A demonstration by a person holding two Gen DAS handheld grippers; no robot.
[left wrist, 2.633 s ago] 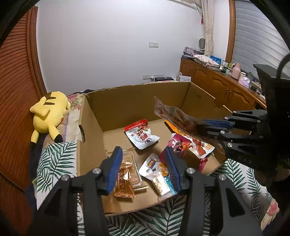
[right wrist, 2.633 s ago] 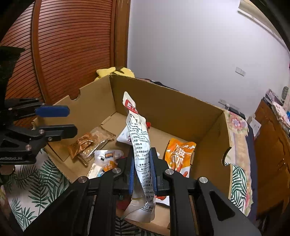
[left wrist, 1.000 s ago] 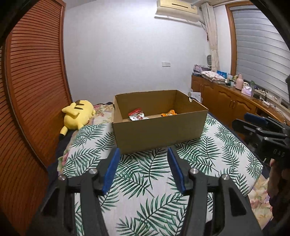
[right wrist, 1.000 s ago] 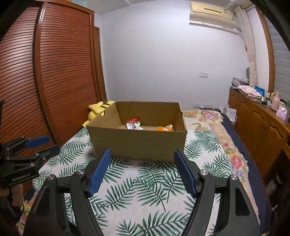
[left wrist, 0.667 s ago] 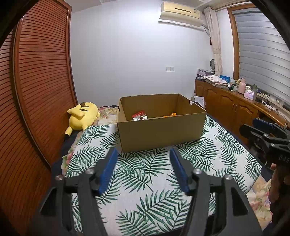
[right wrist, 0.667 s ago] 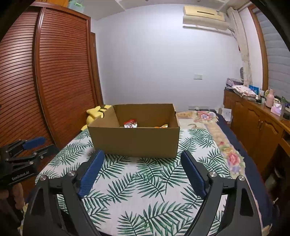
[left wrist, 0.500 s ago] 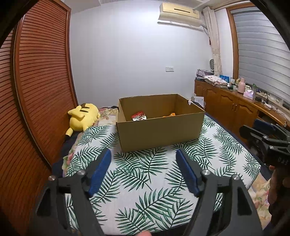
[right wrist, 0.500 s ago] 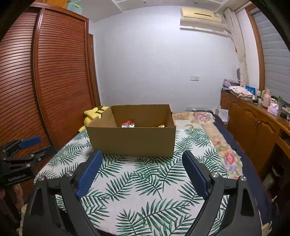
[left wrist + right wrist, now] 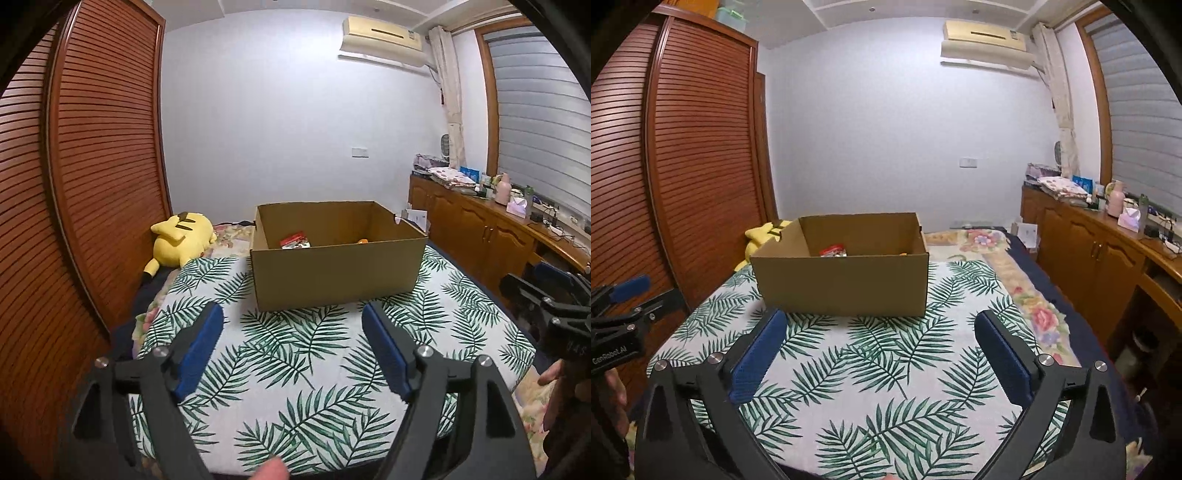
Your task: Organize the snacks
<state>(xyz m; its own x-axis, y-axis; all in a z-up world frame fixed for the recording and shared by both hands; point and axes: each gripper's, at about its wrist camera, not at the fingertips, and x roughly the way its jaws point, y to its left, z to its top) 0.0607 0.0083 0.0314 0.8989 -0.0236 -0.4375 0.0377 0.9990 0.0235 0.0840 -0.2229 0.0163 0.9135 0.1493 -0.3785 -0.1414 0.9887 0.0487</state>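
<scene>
An open cardboard box stands on the leaf-print bed cover, well ahead of both grippers. Inside it a red-and-white snack packet and an orange one peek over the rim; the rest of its contents are hidden. My left gripper hangs open over the cover with nothing between its blue pads. My right gripper is also back from the box; its jaws are opening, wide and empty. The red packet shows from that side too.
A yellow plush toy lies left of the box by the louvred wooden wardrobe. A wooden sideboard with clutter runs along the right wall. A floral sheet covers the bed's right side. A fingertip shows at the bottom edge.
Both grippers have backed away from the box. The right one, earlier shut on a packet over the box, now holds nothing, and both pairs of jaws have spread wider.
</scene>
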